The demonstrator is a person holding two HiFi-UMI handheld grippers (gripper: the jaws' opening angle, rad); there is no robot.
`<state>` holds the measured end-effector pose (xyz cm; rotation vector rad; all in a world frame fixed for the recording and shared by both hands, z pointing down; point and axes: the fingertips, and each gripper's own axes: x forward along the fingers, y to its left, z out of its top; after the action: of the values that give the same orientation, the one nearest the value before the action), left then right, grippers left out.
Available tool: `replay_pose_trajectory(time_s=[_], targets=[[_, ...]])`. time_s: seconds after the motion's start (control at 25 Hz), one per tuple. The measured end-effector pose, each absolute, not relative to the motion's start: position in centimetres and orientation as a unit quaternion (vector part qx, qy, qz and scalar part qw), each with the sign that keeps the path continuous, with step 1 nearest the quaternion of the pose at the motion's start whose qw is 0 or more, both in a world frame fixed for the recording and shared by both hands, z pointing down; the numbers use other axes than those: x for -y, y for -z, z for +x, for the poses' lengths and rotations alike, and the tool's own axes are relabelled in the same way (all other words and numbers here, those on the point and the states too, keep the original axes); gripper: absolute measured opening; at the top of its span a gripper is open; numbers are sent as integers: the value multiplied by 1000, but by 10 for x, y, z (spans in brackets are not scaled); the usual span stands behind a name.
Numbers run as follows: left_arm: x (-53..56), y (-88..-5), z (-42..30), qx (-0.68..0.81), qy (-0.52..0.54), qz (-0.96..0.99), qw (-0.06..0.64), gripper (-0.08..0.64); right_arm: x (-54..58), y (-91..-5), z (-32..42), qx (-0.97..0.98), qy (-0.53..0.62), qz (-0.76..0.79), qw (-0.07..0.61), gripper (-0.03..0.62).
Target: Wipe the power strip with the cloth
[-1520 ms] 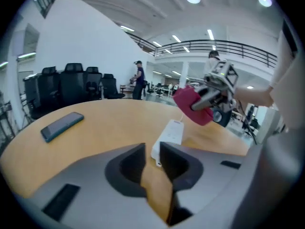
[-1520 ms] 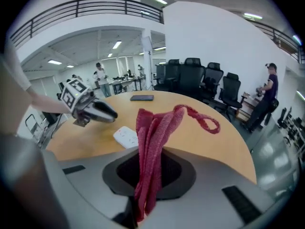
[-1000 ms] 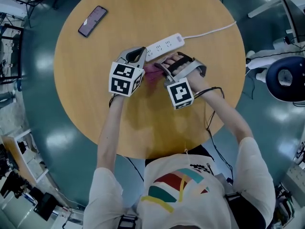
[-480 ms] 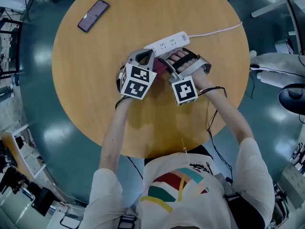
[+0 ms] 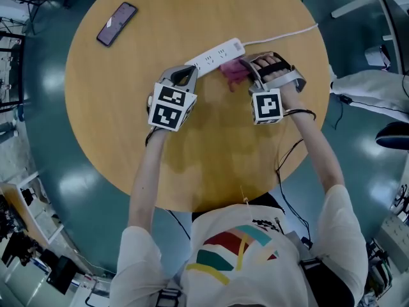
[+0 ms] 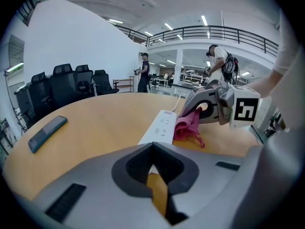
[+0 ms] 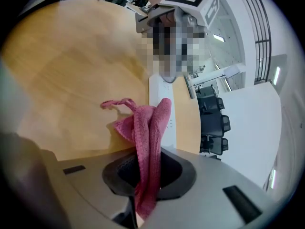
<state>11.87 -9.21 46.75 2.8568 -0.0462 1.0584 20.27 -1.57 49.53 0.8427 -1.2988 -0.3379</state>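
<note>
A white power strip [image 5: 214,57] lies across the far middle of the round wooden table [image 5: 121,107], its cord [image 5: 281,35] running off to the right. My right gripper [image 5: 254,68] is shut on a pink cloth [image 5: 234,71], which hangs against the strip's near side by the cord end. In the right gripper view the cloth [image 7: 145,128] bunches out of the jaws of the right gripper [image 7: 143,194] over the strip [image 7: 161,104]. My left gripper [image 5: 184,75] is shut and holds nothing, its tips at the strip's left end [image 6: 161,128]. The left gripper view also shows the cloth [image 6: 187,124].
A dark phone [image 5: 116,23] lies at the table's far left, also seen in the left gripper view as the phone [image 6: 46,133]. Black office chairs [image 6: 71,80] stand beyond the table's edge. Some people stand far off in the hall.
My right gripper has carried the cloth to the right along the strip, from beside the left gripper to the cord end. The left gripper has stayed at the strip's left end.
</note>
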Motion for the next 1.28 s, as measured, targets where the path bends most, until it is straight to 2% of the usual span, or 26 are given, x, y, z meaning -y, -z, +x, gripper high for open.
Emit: replay_pose_trajectory(time_s=[0.28, 0.44, 0.56, 0.72, 0.84, 1.28], targets=[[87, -467, 121, 20, -347, 937, 22, 26, 2, -490, 238, 558, 124, 414, 709, 39], [85, -462, 121, 25, -353, 935, -25, 26, -6, -471, 260, 540, 97, 462, 697, 38], [72, -450, 122, 40, -338, 939, -55, 26, -6, -451, 275, 573, -20, 572, 586, 38], [56, -445, 141, 66, -300, 952, -6, 26, 13, -437, 292, 596, -210, 681, 370, 39], [58, -453, 148, 96, -312, 945, -3, 26, 32, -436, 296, 597, -300, 693, 270, 38], [57, -458, 157, 120, -322, 939, 4, 27, 65, -463, 286, 597, -386, 654, 260, 38]])
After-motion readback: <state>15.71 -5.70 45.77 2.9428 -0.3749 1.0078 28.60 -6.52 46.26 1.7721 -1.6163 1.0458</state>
